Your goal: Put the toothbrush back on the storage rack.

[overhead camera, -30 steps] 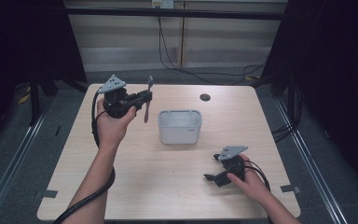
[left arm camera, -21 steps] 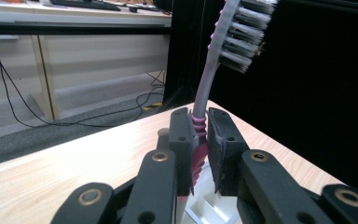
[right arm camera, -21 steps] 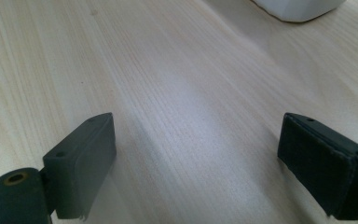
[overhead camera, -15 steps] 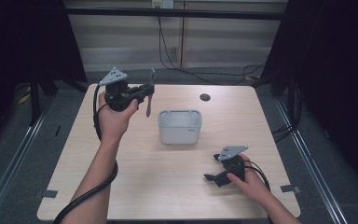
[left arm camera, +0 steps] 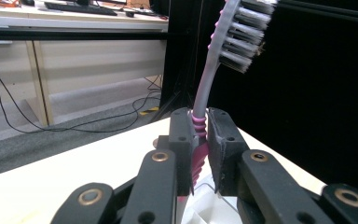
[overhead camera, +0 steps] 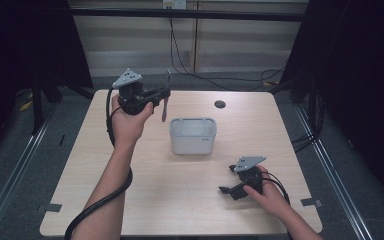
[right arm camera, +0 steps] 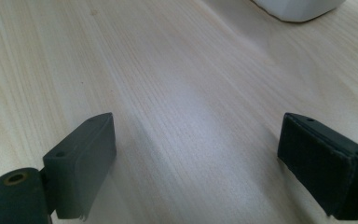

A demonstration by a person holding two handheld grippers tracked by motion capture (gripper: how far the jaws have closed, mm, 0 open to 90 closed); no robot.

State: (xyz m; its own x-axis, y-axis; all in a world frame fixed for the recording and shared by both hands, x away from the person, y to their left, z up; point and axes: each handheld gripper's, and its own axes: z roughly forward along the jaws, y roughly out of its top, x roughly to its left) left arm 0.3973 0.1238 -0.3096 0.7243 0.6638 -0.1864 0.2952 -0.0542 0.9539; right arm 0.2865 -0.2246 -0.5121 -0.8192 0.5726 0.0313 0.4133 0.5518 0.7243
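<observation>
left gripper [overhead camera: 164, 96] is clamped on a toothbrush [left arm camera: 213, 70] held upright up beside the tub [overhead camera: 193, 135], right gripper [right arm camera: 196, 163] sits wide open on the table [overhead camera: 145, 190]

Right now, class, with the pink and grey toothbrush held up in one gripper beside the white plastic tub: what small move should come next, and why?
Probably carry the left gripper sideways over the white plastic tub. Its jaws clamp the pink and grey toothbrush upright, bristles on top, above the wooden table and short of the tub's rim. The right gripper rests open on the table.
</observation>
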